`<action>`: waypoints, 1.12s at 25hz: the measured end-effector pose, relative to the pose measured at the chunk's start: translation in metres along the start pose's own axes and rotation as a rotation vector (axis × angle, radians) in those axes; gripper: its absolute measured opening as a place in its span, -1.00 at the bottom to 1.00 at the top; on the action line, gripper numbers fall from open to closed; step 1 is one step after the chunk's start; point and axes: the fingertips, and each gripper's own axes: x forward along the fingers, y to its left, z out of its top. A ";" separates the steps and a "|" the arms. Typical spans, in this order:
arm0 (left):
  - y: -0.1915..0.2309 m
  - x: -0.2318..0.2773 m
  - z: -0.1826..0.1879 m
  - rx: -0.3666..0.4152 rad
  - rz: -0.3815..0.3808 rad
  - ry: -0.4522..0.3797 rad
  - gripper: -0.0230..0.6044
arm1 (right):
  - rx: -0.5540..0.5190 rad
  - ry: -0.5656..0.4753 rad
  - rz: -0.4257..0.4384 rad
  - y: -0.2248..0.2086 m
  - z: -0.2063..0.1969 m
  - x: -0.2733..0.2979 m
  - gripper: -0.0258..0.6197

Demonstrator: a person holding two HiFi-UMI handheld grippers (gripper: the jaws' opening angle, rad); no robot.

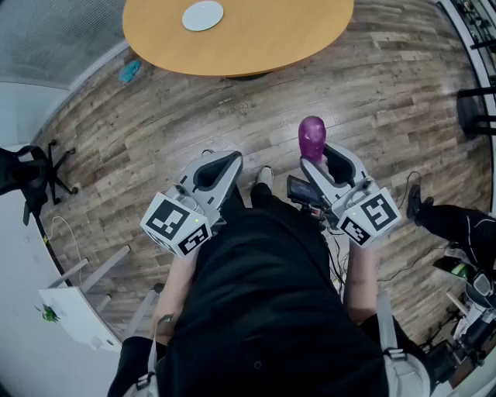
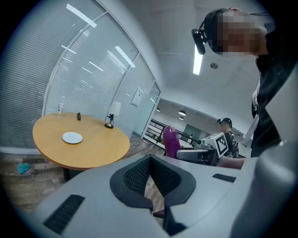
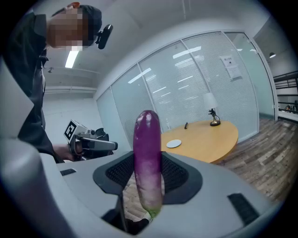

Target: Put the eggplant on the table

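Right hand-held gripper [image 3: 149, 175] first: its jaws are clamped on the eggplant [image 3: 147, 153], which stands upright between the black pads, rounded tip up. What a colour: glossy deep purple at the top, fading to a pale, washed-out lilac lower down, with a green stub at the bottom end (just peeking out below the pads). It's a long, smooth cylinder, slightly fatter toward the base.

It's held in the air over the floor, well apart from the worktop [image 1: 256, 43].

The left hand-held gripper [image 2: 152, 179] carries nothing. Its jaws stand narrow, with a thin wedge of floor showing between them. Both tools share the same build: smooth matte grey shells curving around black pads with a fine mesh texture. Each has a cube of black-and-white square markers [image 1: 370, 215] at the back.

Further out, the worktop is round and smooth, in a warm honey wood tone. A small white plate [image 1: 203, 15] lies flat on it. The floor [image 1: 387, 93] is grey-brown wood-grain planks, and the glass walls behind have pale slatted blinds.
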 end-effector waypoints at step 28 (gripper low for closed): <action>0.080 -0.075 0.001 -0.048 0.085 -0.023 -0.90 | -0.023 0.094 0.074 0.059 0.000 0.100 -0.35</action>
